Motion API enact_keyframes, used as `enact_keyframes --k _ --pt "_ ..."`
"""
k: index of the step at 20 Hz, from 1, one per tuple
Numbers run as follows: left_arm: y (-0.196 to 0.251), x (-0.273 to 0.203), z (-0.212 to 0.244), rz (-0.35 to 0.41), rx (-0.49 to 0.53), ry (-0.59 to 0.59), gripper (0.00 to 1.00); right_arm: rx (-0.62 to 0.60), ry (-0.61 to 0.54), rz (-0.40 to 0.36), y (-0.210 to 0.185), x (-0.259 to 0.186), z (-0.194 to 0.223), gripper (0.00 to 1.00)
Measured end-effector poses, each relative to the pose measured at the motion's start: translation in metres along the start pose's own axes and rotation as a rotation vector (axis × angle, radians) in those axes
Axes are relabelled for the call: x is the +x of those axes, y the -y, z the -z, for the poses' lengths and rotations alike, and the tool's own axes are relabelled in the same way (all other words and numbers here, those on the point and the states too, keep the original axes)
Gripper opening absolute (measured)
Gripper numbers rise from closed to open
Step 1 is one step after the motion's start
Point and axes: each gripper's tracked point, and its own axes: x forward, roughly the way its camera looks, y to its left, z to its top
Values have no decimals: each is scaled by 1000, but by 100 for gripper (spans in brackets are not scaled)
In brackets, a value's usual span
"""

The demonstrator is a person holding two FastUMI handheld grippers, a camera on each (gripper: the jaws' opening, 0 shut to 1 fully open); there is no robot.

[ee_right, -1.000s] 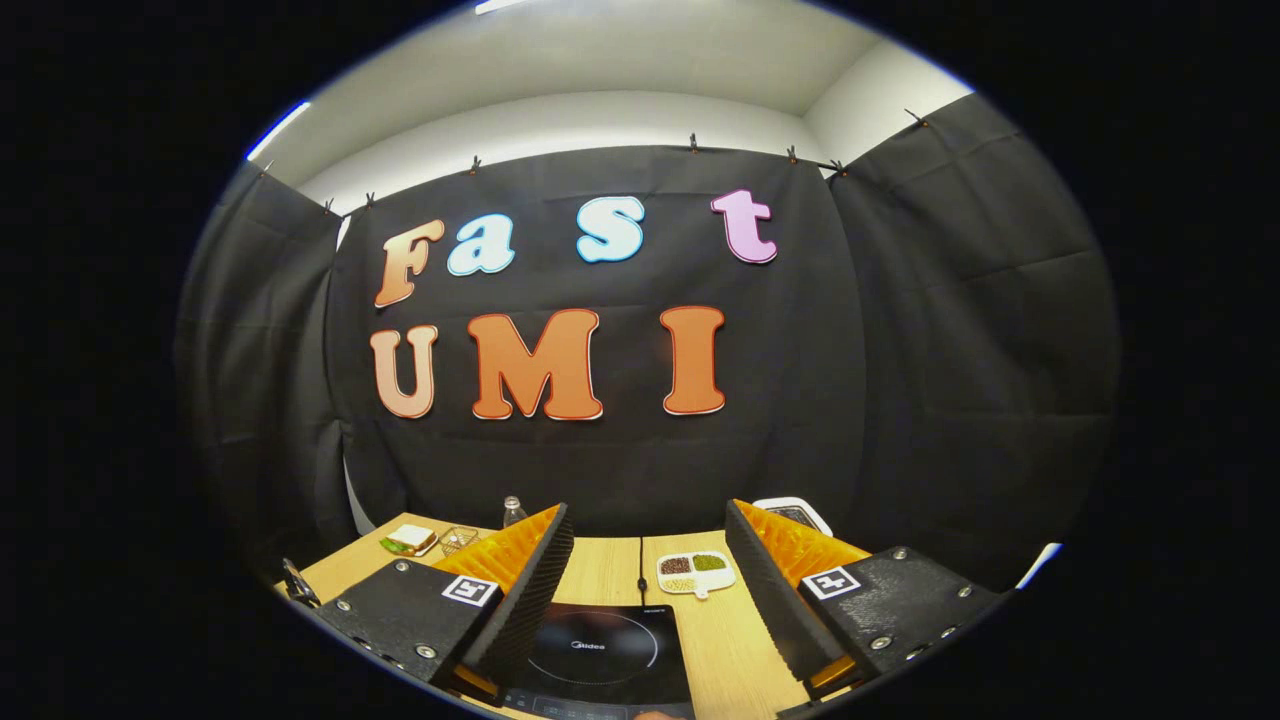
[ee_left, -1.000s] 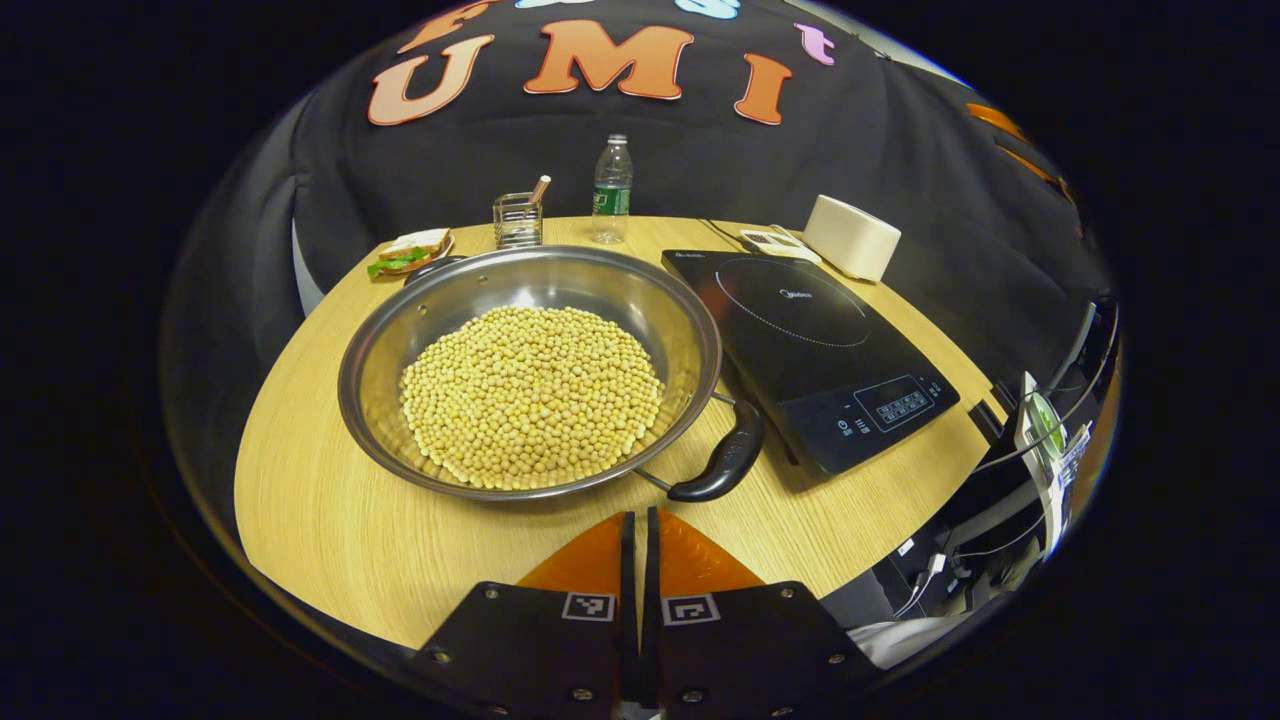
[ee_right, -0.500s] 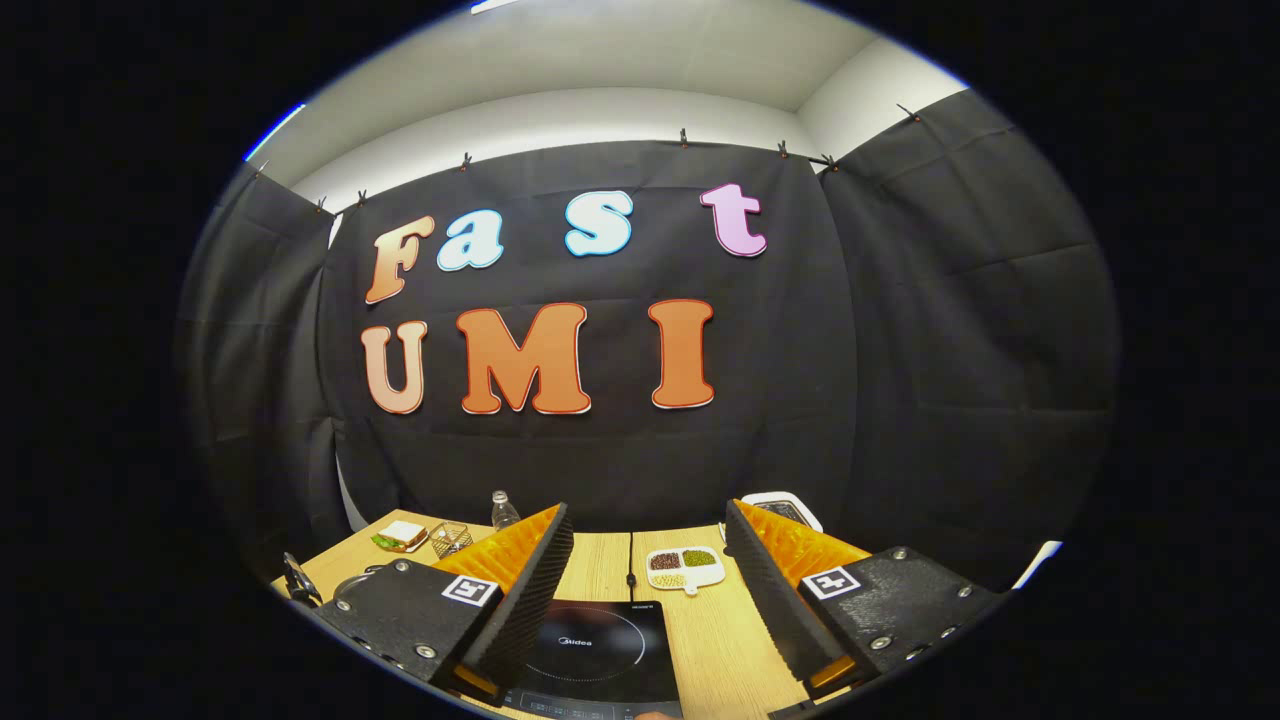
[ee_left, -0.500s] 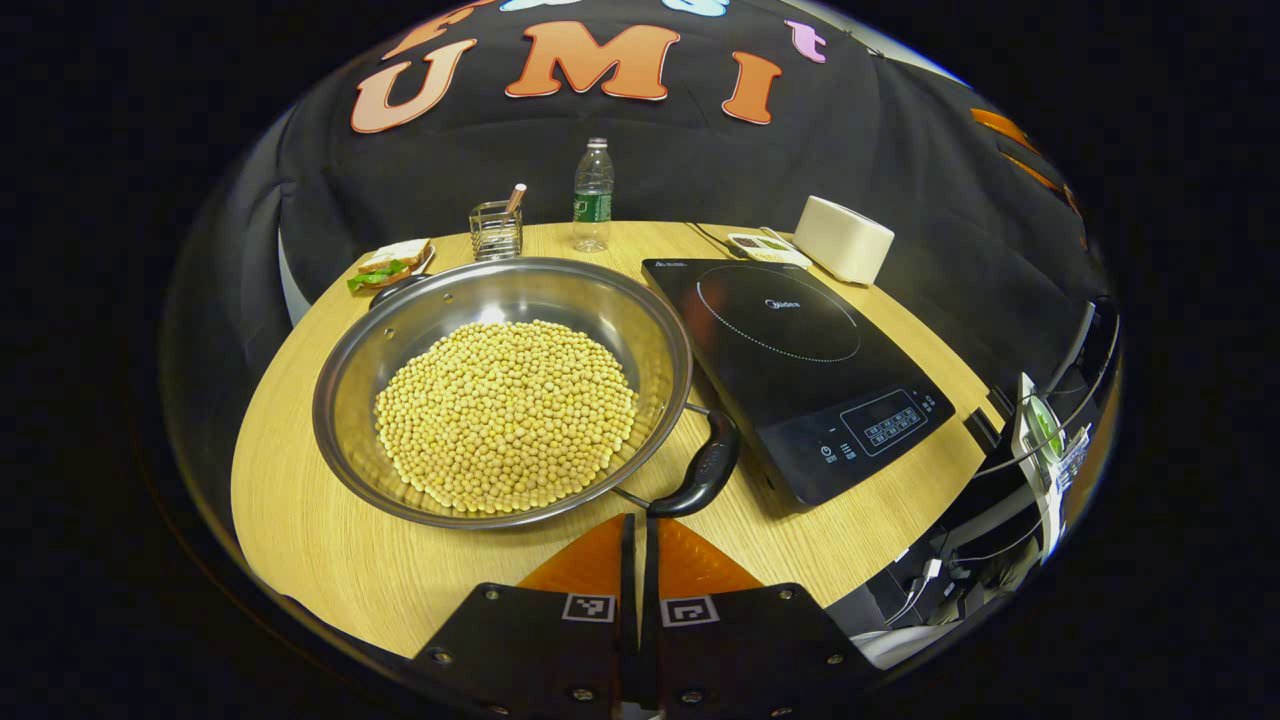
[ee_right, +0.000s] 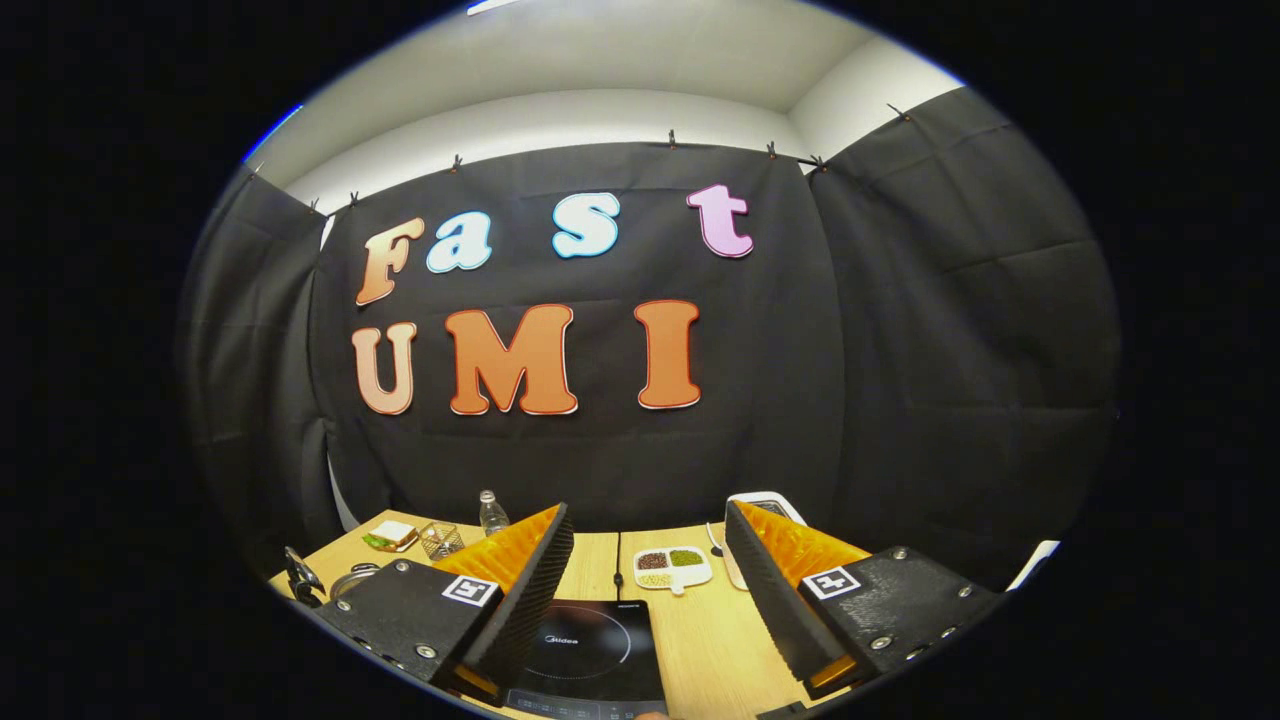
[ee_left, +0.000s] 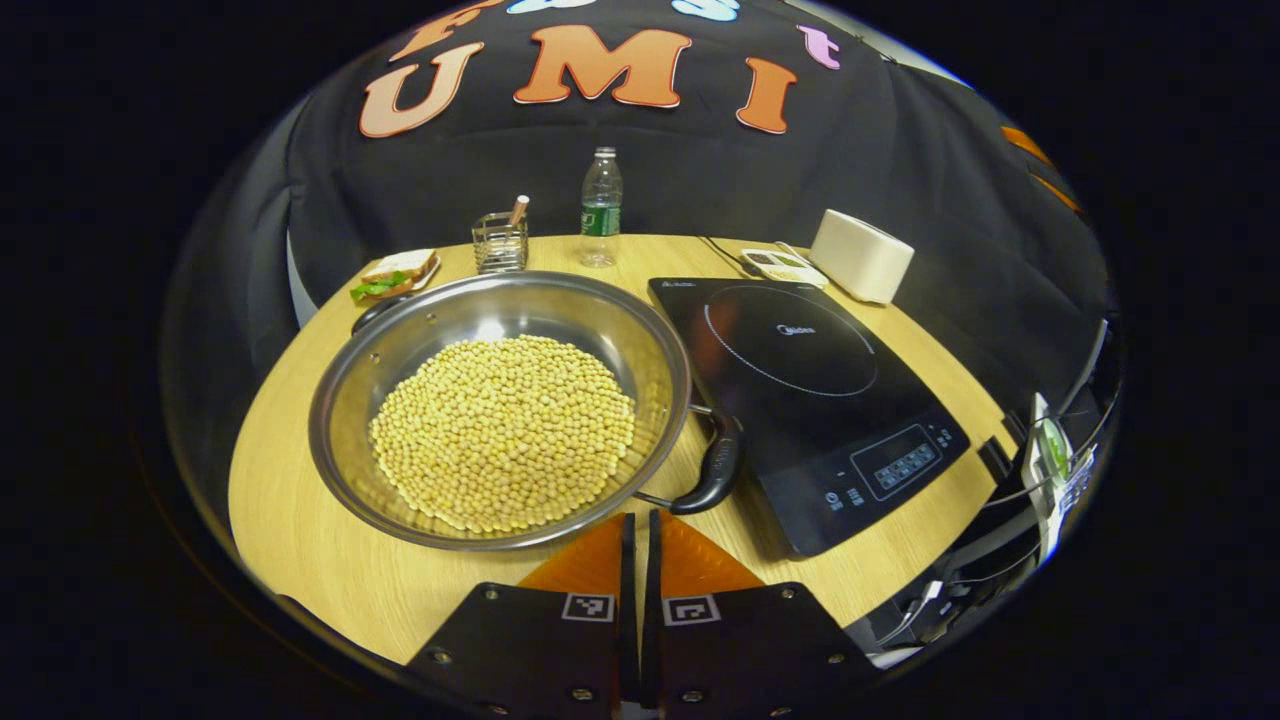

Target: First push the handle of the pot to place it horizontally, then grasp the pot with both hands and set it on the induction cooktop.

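On the wooden table (ee_left: 300,520) a wide steel pot (ee_left: 500,405) sits left of the black cooktop (ee_left: 810,395), just beside it and not on it. The pot holds a flat heap of pale beans (ee_left: 503,430). Its near black handle (ee_left: 712,470) juts from the rim on the cooktop side, close to the cooktop's edge; whether they touch cannot be told. A second dark handle (ee_left: 375,312) peeps out at the far rim.

In the left gripper view, the left gripper (ee_left: 638,528) hovers at the pot's near edge with its two fingers pressed almost together, a thin slit between them and nothing held. Their tips lie just short of the near handle, apart from it.

Behind the pot stand a sandwich (ee_left: 392,275), a wire holder (ee_left: 499,243) with a stick in it, and a water bottle (ee_left: 600,207). Beyond the cooktop are a small divided dish (ee_left: 775,263) and a white box (ee_left: 861,256).

In the right gripper view, the right gripper (ee_right: 645,545) is raised above the near side of the cooktop (ee_right: 590,655), its fingers spread wide and empty. Between them the divided dish (ee_right: 672,567) lies on the table (ee_right: 720,650); the bottle (ee_right: 492,512), holder (ee_right: 440,540) and sandwich (ee_right: 388,536) show to the left.
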Motion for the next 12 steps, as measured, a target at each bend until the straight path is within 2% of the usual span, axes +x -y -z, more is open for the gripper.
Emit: enact_keyframes --k 12 --pt "23 18 -20 40 -55 1 2 13 3 7 8 -3 0 95"
